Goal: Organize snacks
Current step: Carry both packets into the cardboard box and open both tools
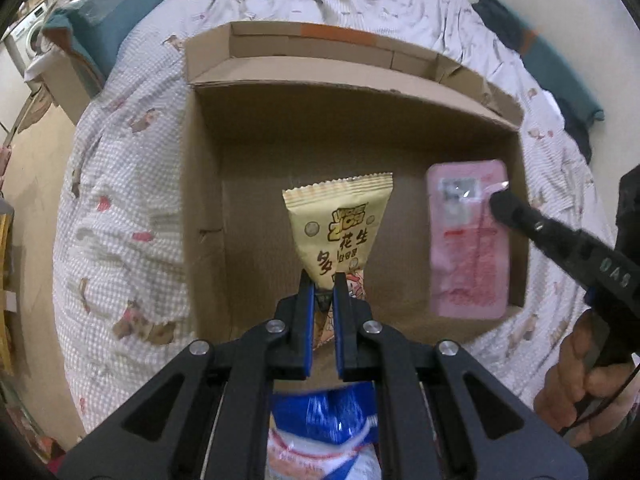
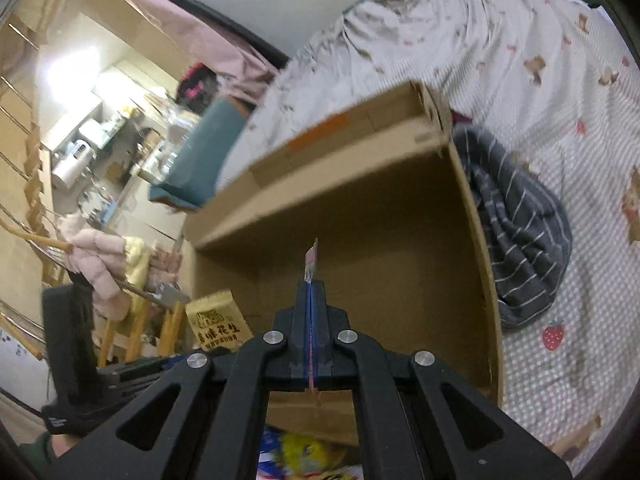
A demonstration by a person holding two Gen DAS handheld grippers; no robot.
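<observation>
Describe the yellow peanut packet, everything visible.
The yellow peanut packet is a glossy pale-yellow pouch with a serrated sealed top edge, dark Chinese lettering and a cartoon print near its bottom. The left gripper is shut on its lower end, holding it upright and fanned wide above the pinch, over the open cardboard box. Nothing else visibly touches it.

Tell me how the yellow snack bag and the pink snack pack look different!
The yellow peanut bag has dark printed writing and a zigzag top edge; the pink pack is a clear-fronted flat rectangle with rounded corners. The left gripper pinches the yellow bag at its bottom end; the right gripper pinches the pink pack by its edge. Both are held over the open cardboard box.
</observation>
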